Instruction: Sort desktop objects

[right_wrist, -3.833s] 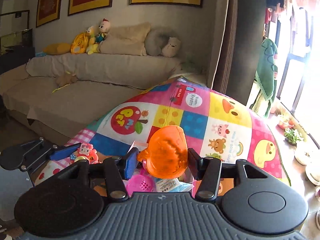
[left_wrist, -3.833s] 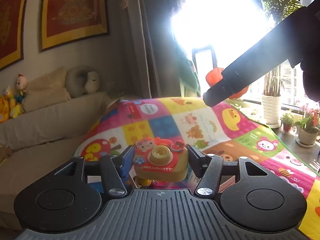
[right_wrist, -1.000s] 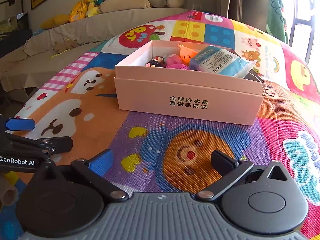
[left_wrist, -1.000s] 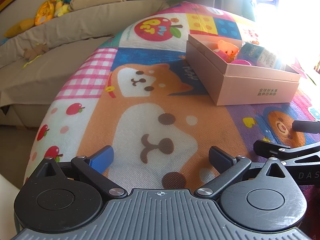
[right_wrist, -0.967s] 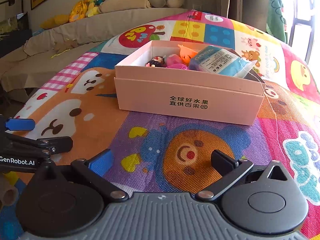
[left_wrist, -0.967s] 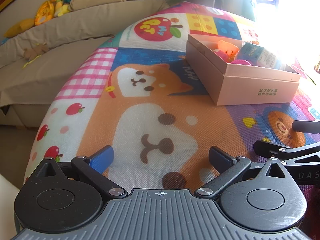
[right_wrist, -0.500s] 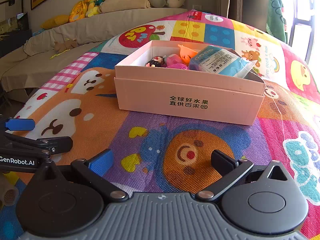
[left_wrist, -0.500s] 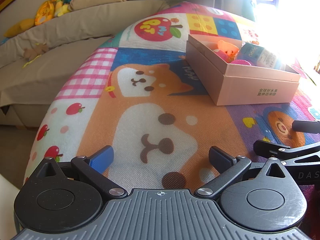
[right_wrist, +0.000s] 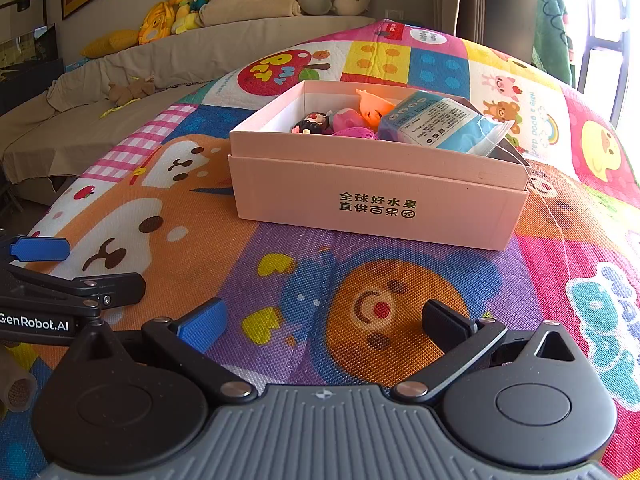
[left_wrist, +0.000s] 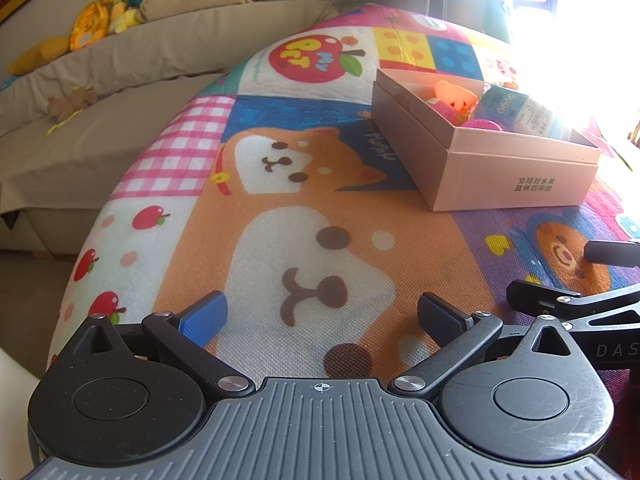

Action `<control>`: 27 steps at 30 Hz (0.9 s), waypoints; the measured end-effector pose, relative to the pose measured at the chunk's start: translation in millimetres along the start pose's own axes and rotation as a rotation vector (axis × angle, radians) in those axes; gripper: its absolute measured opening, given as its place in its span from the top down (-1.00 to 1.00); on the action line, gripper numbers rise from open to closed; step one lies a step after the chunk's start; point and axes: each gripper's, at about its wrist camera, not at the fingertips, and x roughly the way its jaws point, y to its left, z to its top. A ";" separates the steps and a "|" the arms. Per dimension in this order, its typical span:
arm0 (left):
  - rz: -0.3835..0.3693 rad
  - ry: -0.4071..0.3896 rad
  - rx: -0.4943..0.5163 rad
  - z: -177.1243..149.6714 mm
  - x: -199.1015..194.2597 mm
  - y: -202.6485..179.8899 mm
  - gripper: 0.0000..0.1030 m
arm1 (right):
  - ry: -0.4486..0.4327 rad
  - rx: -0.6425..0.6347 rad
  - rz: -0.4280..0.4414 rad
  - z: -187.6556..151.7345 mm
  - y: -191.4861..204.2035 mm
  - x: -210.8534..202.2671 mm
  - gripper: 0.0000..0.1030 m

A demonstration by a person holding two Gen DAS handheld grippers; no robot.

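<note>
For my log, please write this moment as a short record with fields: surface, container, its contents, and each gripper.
surface: colourful cartoon mat
container: pink box, open, standing on the mat
contents: blue packet, orange toy, pink toys, small dark figure
left gripper: open, holding nothing
right gripper: open, holding nothing

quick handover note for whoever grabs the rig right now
Left gripper: open, holding nothing, low over the play mat.
Right gripper: open, holding nothing, facing the pink box.
In the box: orange toy, pink toys, a small dark-haired figure, blue packet.
Done: no loose items show on the mat.
Left: likely nothing; check outside the views.
</note>
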 end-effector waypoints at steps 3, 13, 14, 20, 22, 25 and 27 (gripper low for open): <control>0.000 0.000 0.000 -0.1 0.0 0.1 -1.00 | 0.000 0.000 0.000 -0.1 0.0 0.0 -1.00; 0.034 -0.002 -0.032 1.1 -1.8 5.0 -1.00 | 0.000 0.000 0.000 -0.3 0.5 -0.2 -1.00; 0.036 -0.001 -0.048 2.2 -1.4 8.3 -1.00 | 0.000 -0.001 0.000 -0.2 0.7 -0.3 -1.00; 0.068 0.005 -0.073 6.9 2.9 20.7 -1.00 | -0.002 -0.076 0.097 -1.5 13.1 -2.5 -1.00; 0.070 0.006 -0.068 6.7 3.5 20.5 -1.00 | -0.003 -0.112 0.129 -3.0 20.7 -4.9 -1.00; 0.072 0.005 -0.068 6.3 4.0 19.8 -1.00 | 0.001 -0.147 0.169 -6.7 29.9 -9.5 -1.00; 0.071 0.004 -0.070 5.9 4.2 19.8 -1.00 | 0.000 -0.163 0.178 -8.2 34.4 -11.6 -1.00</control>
